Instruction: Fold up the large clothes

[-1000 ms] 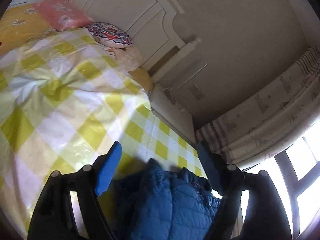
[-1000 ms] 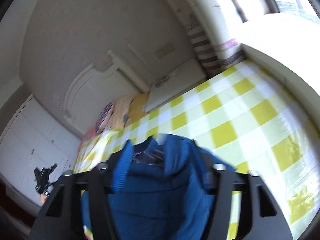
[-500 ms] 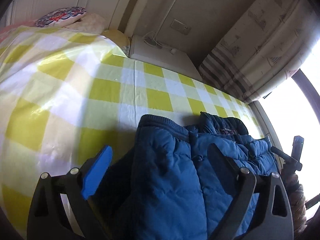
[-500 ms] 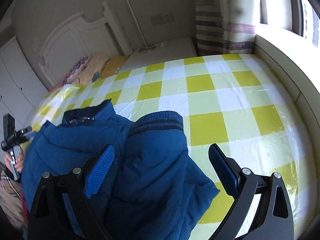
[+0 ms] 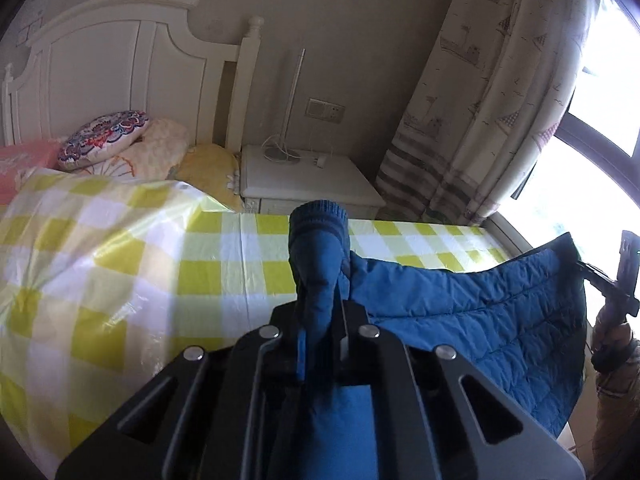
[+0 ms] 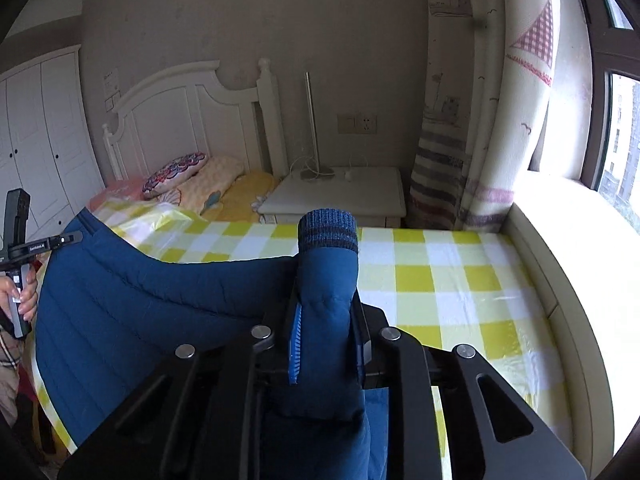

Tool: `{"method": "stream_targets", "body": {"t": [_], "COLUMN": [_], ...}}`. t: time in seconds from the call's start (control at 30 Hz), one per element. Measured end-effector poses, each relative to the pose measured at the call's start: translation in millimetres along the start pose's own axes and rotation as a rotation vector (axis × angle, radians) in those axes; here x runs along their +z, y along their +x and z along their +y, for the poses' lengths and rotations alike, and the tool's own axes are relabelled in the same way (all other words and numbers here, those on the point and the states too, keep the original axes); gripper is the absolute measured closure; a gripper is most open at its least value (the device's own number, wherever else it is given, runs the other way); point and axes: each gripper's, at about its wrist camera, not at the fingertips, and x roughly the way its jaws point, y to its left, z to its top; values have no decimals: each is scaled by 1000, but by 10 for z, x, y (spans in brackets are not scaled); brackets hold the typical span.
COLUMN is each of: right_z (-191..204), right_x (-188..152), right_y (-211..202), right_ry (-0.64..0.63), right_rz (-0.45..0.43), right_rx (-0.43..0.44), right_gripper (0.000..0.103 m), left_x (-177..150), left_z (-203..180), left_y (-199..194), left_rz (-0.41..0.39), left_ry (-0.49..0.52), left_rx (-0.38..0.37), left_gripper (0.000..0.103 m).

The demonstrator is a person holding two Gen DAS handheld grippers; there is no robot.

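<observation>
Left wrist view
- Left gripper (image 5: 322, 344): jaws have just been closing and now pinch one sleeve (image 5: 320, 264) of the blue quilted jacket (image 5: 480, 320); the ribbed cuff (image 5: 319, 218) sticks up past the fingertips
- Jacket body: stretched out to the right of the gripper, lifted above the bed (image 5: 120, 264), its far edge reaching toward the right hand (image 5: 612, 340), which grips a black handle at the picture's right margin
- Bed: covered with a yellow-and-white checked sheet
- Head of bed: white headboard (image 5: 108, 68), round patterned cushion (image 5: 102, 138), pink pillow (image 5: 20, 160), yellow pillow (image 5: 210, 168)
- White bedside table (image 5: 304, 180) beside the bed, with a slim lamp (image 5: 292, 100) and a cable on it; wall socket (image 5: 325, 110) above
- Printed curtain (image 5: 480, 100) and bright window to the right

Right wrist view
- Right gripper (image 6: 326, 344): jaws have just been closing and now clamp the other sleeve (image 6: 328, 280); its dark-striped ribbed cuff (image 6: 327, 230) stands upright beyond the fingertips
- Jacket (image 6: 140, 312): spreads to the left, held up over the checked sheet, its far corner beside the left hand (image 6: 22, 296) on a black handle
- Bed (image 6: 460, 280): bare checked sheet to the right of the sleeve
- Behind: headboard (image 6: 180, 120), cushion (image 6: 174, 170), bedside table (image 6: 340, 192), white wardrobe (image 6: 40, 140) at left, curtain (image 6: 480, 120) and window sill (image 6: 580, 220) at right
</observation>
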Motion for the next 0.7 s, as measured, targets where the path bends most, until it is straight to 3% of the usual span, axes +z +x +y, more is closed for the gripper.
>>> {"method": "stream_targets", "body": {"t": [0.13,0.2,0.27,0.3,0.33,0.37,0.4,0.43,0.47,0.53,0.6,0.7], "right_z": [-104,-158,-234,-285,-352,-401,-448,-466,-454,-349,-79,428], "right_x": [143,-36,-351,-479,-513,-507,-481,-445,-375,-178,61,285], "right_y": [480,998,1422,1522,1464,1409,1340,1270,1172,910,717,722], "right_ry": [47,52,65,89,132,158,179,188,189,154,104,43], "right_rz": [72,202,343,382,349,344,354,352,331,229,129,86], "right_rx": [-45,-89,-131,-123,-111,-108,-112,-124,-147,-155,-131,-55], "right_gripper": [81,80,72,70,68,59,51,36,26,13,8,7], "left_x": [36,-171,-436,-481,-482,-450,-405,-356,-286,-136,-7,92], "left_z": [128,228,345,387,427,458,467,456,423,319,175,-280], "left_y": [507,940,1268,1304,1244,1125,985,839,645,373,312,444], "left_rz": [84,173,287,304,281,236,175,103,4,-109,-99,-44], "left_ry": [-33,-37,-48,-74,-98,-114,-115,-106,-92,-77,-80,-14], "left_rx": [109,178,216,192,174,170,186,214,249,269,237,225], "left_gripper": [87,75,43,43,38,20,12,5,3,3,3,3]}}
